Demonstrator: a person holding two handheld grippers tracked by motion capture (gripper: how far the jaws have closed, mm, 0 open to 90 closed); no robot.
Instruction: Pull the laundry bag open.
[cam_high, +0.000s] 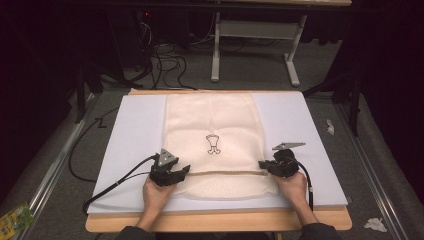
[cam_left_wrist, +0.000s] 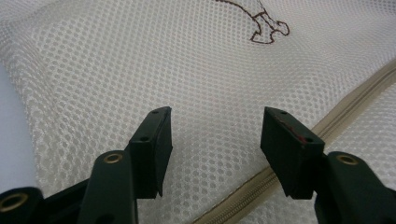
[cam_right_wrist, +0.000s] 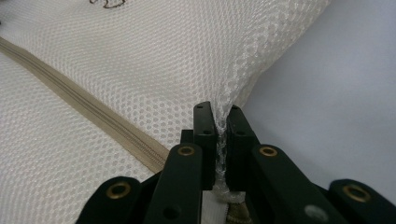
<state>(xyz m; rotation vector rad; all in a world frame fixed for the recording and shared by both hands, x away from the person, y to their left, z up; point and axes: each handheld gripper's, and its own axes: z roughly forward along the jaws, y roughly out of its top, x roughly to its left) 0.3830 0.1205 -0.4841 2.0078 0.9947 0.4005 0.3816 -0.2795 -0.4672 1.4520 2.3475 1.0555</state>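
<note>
A cream mesh bag lies flat on the white foam mat, with a small brown embroidered figure at its middle and a beige zipper running across near the front. My left gripper is open at the zipper's left end; its jaws stand apart just over the mesh, the zipper beside the right jaw. My right gripper is shut on a pinched fold of the mesh bag at its right edge, close to the zipper.
The mat rests on a wooden table. Black cables trail from both grippers off the front. Beyond stand a white table frame and floor cables. Scraps and a green packet lie on the floor.
</note>
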